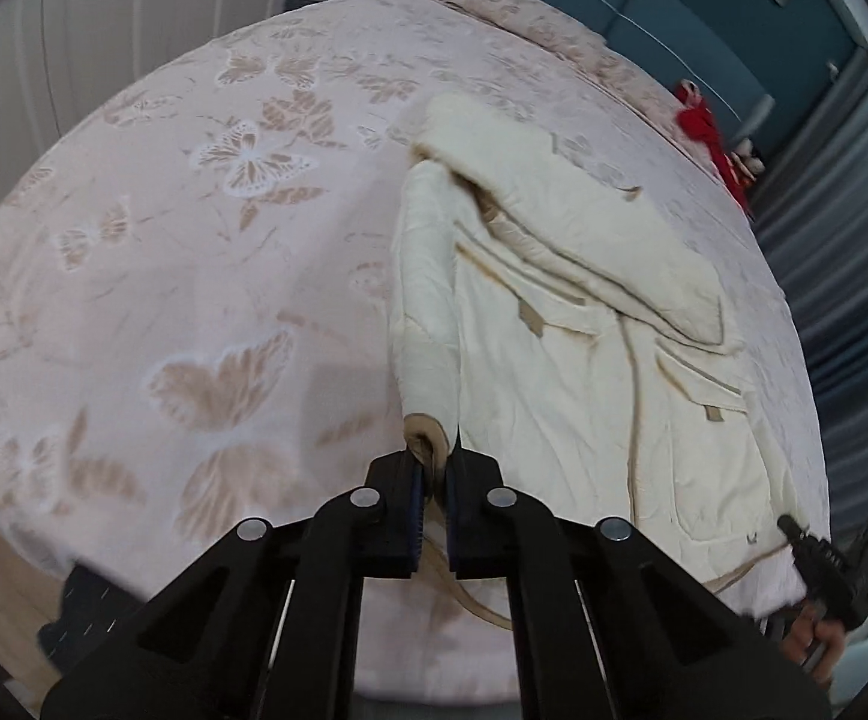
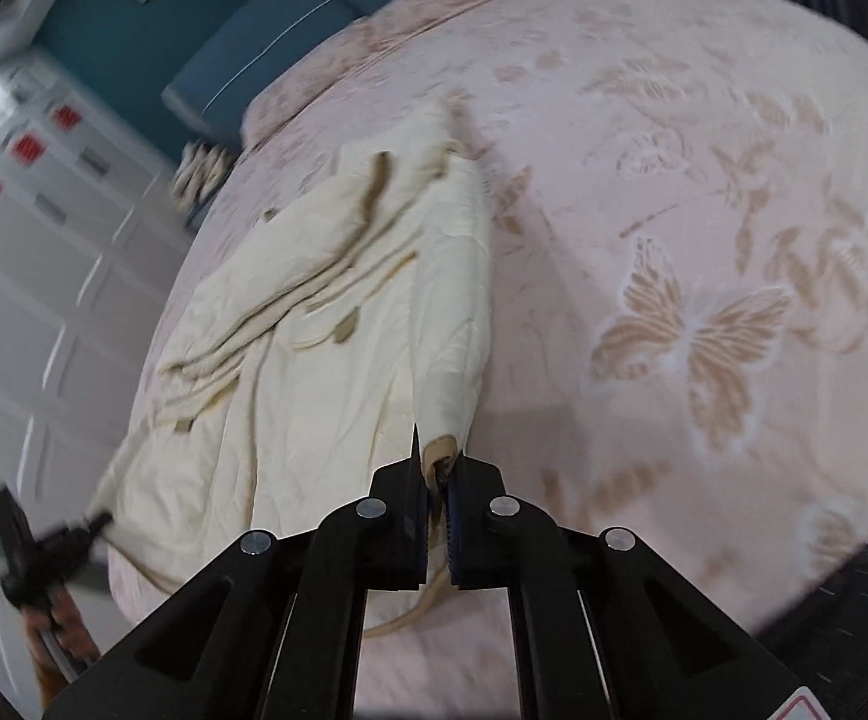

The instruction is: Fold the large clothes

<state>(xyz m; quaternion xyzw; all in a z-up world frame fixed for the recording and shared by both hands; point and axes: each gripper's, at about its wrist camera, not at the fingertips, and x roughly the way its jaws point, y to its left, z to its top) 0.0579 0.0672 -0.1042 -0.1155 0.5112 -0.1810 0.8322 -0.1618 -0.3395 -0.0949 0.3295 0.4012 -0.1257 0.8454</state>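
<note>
The left gripper point(image 1: 434, 474) has its fingers closed on a tan-trimmed cuff point(image 1: 425, 438) of the cream coat point(image 1: 583, 372); the cuff is pinched between the pads at the six o'clock edge of the left wrist view, and the sleeve point(image 1: 425, 300) runs up from it toward twelve o'clock. A tan cord point(image 1: 463, 600) trails down between the fingers.

The right gripper point(image 2: 436, 471) is likewise clamped, its fingers shut on a tan-edged cuff point(image 2: 442, 450) at six o'clock of its own view, with cream fabric rising from the grip toward eleven o'clock. In each view the other gripper shows at the frame edge, at four o'clock in the left view and at eight o'clock in the right, beside the coat's near hem, held in a person's hand.

The coat lies on the bed point(image 1: 164, 240), spread over a pink butterfly-print cover, already partly doubled over, with a folded layer across its upper part toward one o'clock in the left view. Pinching the cuffs most likely gives control of both sleeves at once, so they can be carried across the body of the coat and laid flat. Each sleeve looks lifted slightly and drawn taut. A red item point(image 1: 703, 120) sits at the far edge of the bed, well apart from the coat.
</note>
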